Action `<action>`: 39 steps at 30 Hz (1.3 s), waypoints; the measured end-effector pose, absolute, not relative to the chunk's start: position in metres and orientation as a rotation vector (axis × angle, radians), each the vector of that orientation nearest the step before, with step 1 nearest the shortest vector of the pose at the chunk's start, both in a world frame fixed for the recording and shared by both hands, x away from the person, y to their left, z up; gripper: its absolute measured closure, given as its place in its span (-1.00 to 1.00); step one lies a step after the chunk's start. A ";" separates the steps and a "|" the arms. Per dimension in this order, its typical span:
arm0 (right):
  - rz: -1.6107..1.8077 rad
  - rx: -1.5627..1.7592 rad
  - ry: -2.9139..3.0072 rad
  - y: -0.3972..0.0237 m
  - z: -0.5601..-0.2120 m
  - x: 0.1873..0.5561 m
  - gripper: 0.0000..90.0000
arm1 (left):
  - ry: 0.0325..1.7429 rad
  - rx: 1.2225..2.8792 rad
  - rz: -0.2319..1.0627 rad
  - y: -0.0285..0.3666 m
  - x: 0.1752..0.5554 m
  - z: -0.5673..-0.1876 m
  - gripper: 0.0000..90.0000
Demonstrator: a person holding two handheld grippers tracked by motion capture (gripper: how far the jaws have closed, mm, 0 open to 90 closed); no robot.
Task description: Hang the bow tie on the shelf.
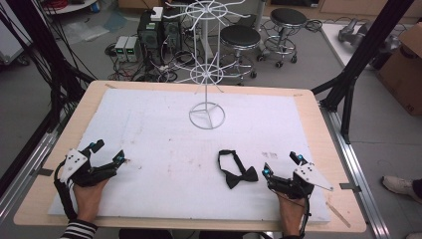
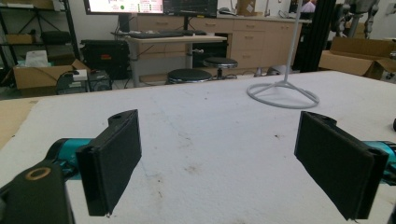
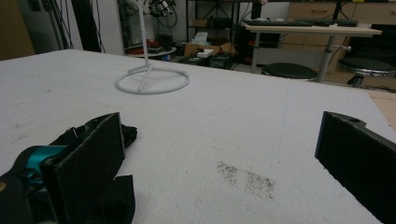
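While both hands rest low at the near edge, I note the wooden table (image 1: 308, 107) under a white foam sheet (image 1: 164, 149). At the far middle stands a white wire rack (image 1: 206, 69), its top cut off by the frame. My left gripper (image 1: 108, 152) sits at the near left, jaws spread wide, nothing between them. My right gripper (image 1: 281, 164) sits at the near right, palm down, jaws equally wide and empty. A black bow tie (image 1: 235, 170) lies flat on the sheet, strap looped, just beside the right gripper's inner jaw; in the right gripper view that jaw hides most of it.
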State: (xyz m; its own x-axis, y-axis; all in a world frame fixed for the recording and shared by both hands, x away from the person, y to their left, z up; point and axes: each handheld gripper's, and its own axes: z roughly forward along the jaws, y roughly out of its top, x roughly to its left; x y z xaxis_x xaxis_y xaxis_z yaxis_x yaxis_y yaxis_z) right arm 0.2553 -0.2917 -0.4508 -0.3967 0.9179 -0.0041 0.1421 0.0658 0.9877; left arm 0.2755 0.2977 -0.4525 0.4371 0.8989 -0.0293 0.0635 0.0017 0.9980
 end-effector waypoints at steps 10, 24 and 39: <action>1.406 1.102 1.634 -0.292 -0.451 0.255 -0.99 | 0.921 1.417 0.826 0.298 0.276 -0.453 -0.66; 1.383 1.104 1.689 -0.288 -0.444 0.258 -0.99 | 0.921 1.413 0.828 0.298 0.275 -0.453 -0.66; 1.327 1.098 1.868 -0.270 -0.408 0.270 -0.99 | 0.930 1.403 0.823 0.299 0.276 -0.453 -0.66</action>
